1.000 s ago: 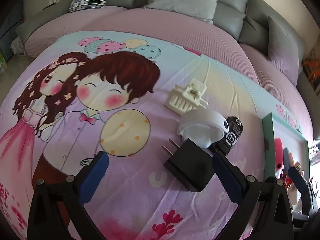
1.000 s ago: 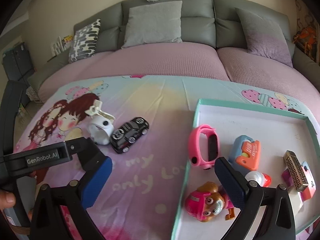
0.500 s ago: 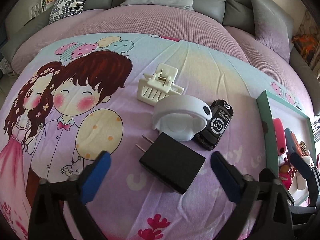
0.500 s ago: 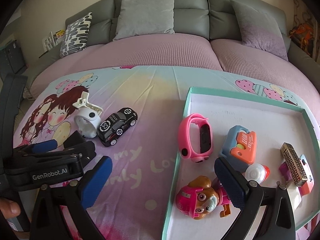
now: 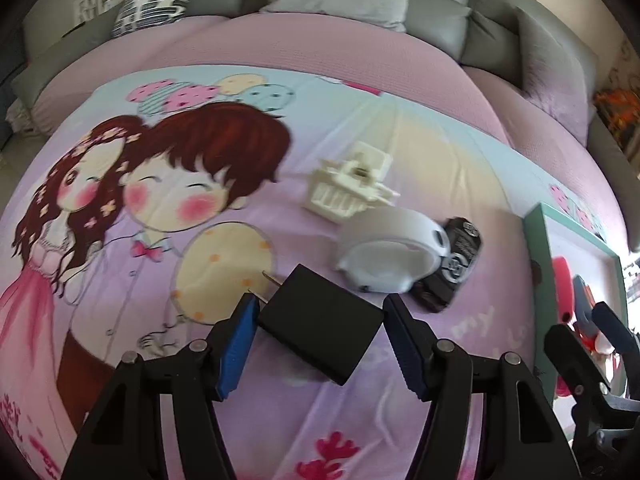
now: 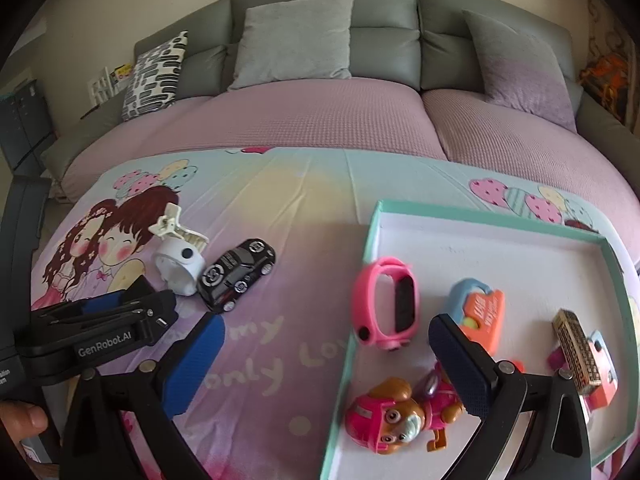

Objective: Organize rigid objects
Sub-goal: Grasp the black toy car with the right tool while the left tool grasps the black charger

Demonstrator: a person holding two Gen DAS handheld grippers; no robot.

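On sheet (image 5: 400,152) | left gripper (image 5: 318,332) is closed around charger (image 5: 320,330), pads at its sides, likely for lifting to tray (image 6: 500,216) | right gripper (image 6: 336,364) is held open, empty, over tray edge | car (image 6: 238,274), clip (image 5: 348,188) remain unsorted

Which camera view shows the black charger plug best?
The left wrist view. The black charger plug lies there in full between the fingers of the left gripper, its prongs visible. In the right wrist view the left gripper covers that spot, so the plug is almost entirely hidden.
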